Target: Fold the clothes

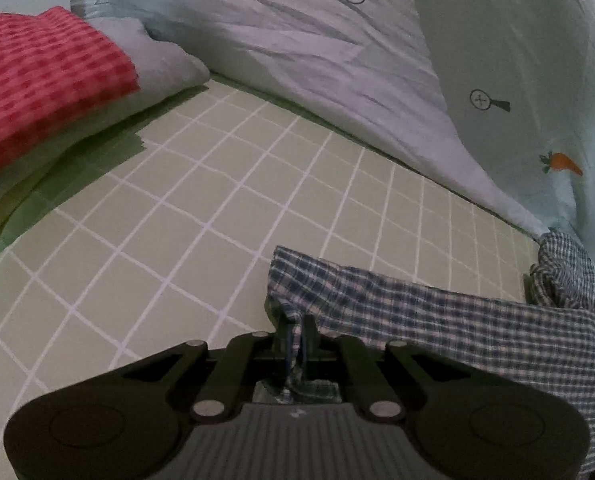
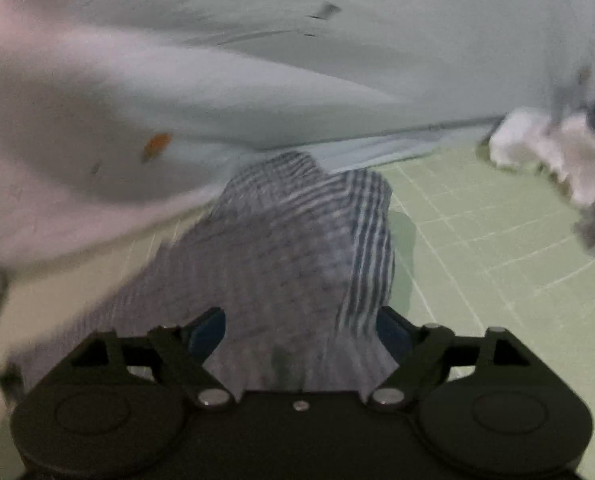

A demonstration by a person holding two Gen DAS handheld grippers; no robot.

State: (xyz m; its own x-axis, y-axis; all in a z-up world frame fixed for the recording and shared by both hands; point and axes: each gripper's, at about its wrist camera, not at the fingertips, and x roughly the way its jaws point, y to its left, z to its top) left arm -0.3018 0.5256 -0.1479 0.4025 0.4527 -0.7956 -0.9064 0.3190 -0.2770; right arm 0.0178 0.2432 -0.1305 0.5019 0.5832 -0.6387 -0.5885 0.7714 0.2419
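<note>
The left gripper [image 1: 297, 336], a black two-finger tool at the bottom centre of the left wrist view, is pinching a bunched edge of the blue-and-white checked cotton garment [image 1: 437, 320], with its fingers pressed together on the cloth. From the pinch point the garment is trailing to the lower right of the frame across the pale green cutting mat with a white grid [image 1: 217, 200].

In the blurred right wrist view, the right gripper [image 2: 301, 332] is standing with its fingers spread wide. The checked garment [image 2: 297, 248] is lying heaped between the blue pads [image 2: 207, 332], but they are not clamping it.

A folded red-and-pink checked cloth [image 1: 45, 84] is resting on a stack at the upper left of the left wrist view. A pale blue sheet printed with a small orange carrot [image 1: 497, 80] is filling the upper right. A fluffy white item [image 2: 549, 152] is lying at the right edge of the right wrist view.
</note>
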